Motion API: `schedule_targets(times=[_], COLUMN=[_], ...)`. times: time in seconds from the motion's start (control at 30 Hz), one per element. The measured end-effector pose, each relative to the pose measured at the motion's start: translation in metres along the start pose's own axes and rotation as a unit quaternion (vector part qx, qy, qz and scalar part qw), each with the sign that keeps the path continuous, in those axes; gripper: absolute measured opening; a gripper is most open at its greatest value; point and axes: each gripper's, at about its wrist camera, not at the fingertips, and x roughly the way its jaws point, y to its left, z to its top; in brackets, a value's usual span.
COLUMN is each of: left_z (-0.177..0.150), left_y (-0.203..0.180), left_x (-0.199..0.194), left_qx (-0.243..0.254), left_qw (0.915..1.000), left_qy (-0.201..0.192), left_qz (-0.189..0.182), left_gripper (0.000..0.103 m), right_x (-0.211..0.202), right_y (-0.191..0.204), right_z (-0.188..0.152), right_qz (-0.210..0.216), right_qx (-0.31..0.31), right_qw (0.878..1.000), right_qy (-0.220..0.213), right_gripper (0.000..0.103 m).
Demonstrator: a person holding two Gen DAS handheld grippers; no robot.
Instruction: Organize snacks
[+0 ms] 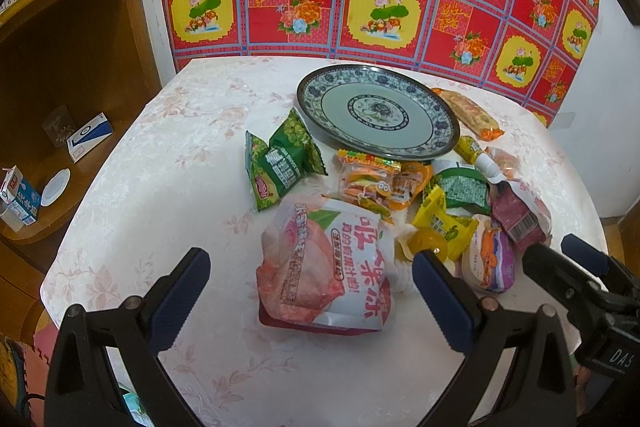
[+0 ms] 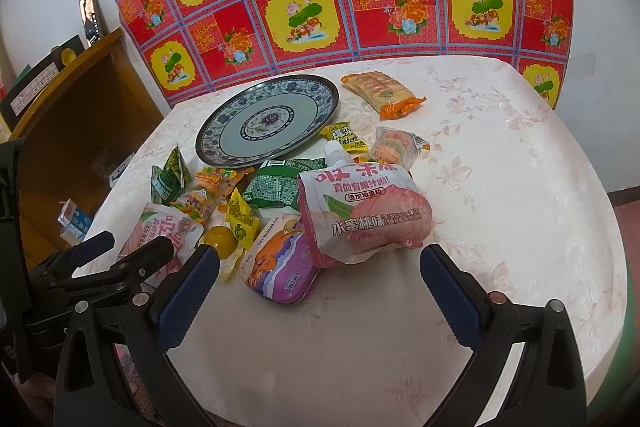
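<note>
Nothing sits on the plate point(image 1: 436, 143) yet; every snack lies just in front of it. Both my left gripper point(image 1: 312, 291) and right gripper point(image 2: 320, 279) gape wide, holding nothing.

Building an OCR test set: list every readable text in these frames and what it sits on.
"真的有果汁哟!" – peach jelly pouch, upright in the right wrist view
"添加椰果粒" – same pouch
"水蜜桃味" – same pouch
"MINT" – purple tin, on its front edge
"BURGER" – burger gummy packet; the rest is blurred
"DAS" – right gripper body, cut off at the frame edge
Green packets, yellow candy wrappers, barcode: too small or blurred.
</note>
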Motion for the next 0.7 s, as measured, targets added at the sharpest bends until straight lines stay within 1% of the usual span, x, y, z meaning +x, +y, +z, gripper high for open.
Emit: schedule_targets(times=[0.7], left_z=[-0.0066], left_y=[0.0015], left_x=[0.0028], left_qx=[-0.003], left_qw=[1.0], left_qy=[0.007], left_qz=[-0.001], left_gripper=[0.103], right_x=[0.001], right_y=[0.0], right_z=[-0.0013], right_qz=[0.001], right_qx=[0.0], right_qw=[1.0], right_qy=[0.002], right_gripper=[0.103])
